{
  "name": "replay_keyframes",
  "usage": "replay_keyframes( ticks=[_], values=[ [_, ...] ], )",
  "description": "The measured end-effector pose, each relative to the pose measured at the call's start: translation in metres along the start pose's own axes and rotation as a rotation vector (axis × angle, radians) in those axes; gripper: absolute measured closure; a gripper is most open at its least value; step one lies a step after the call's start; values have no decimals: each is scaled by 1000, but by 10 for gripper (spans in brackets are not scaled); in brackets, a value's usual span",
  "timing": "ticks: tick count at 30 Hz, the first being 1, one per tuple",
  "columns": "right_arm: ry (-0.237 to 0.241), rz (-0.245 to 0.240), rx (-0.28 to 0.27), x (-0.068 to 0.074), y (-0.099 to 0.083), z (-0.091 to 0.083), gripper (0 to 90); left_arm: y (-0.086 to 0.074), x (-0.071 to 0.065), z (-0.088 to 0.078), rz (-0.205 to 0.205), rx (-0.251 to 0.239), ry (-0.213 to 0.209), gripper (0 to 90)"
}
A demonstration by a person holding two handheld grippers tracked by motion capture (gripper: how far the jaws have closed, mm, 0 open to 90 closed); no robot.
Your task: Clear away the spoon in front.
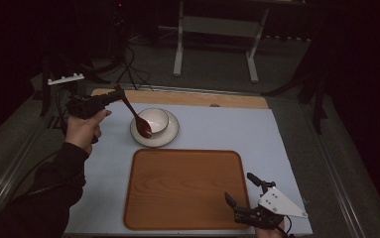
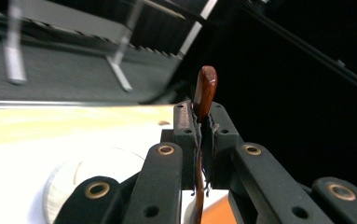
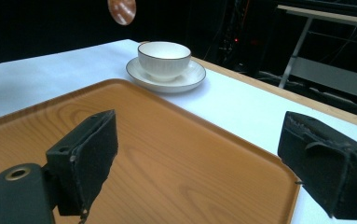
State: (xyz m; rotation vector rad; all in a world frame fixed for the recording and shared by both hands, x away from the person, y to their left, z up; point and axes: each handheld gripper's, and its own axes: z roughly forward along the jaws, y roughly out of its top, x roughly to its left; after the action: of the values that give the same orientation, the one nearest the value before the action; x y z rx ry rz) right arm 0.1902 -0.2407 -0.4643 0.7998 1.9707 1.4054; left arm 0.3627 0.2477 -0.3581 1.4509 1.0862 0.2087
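My left gripper (image 1: pixel 112 96) is shut on the handle of a dark red-brown spoon (image 1: pixel 137 117), held in the air left of the bowl. The spoon slants down to the right, its scoop over the saucer's left edge. In the left gripper view the spoon handle (image 2: pixel 205 91) sticks up between the closed jaws. A white bowl (image 1: pixel 154 119) stands on a white saucer (image 1: pixel 170 137) on the pale blue mat. The spoon's scoop (image 3: pixel 121 10) hangs at the top of the right gripper view, above the bowl (image 3: pixel 163 57). My right gripper (image 1: pixel 242 191) stands open at the wooden tray's near right corner, nothing between its fingers.
A wooden tray (image 1: pixel 184 188) lies in front of the saucer, and its surface (image 3: pixel 167 158) spreads under the right gripper's jaws. The mat covers a wooden table (image 1: pixel 227 100). Beyond it stand a metal frame (image 1: pixel 217 37) and cables on the floor.
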Motion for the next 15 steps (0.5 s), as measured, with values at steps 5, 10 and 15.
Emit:
replay_keyframes(
  ticks=[5,10,15],
  values=[
    [0,0,1,0,0,0,119,-2,-14,4,45,114,-64,843],
    [-1,-4,2,0,0,0,119,-12,-34,13,95,219,-119,843],
    [0,0,4,0,0,0,119,-22,-54,21,128,305,-149,843]
  ],
)
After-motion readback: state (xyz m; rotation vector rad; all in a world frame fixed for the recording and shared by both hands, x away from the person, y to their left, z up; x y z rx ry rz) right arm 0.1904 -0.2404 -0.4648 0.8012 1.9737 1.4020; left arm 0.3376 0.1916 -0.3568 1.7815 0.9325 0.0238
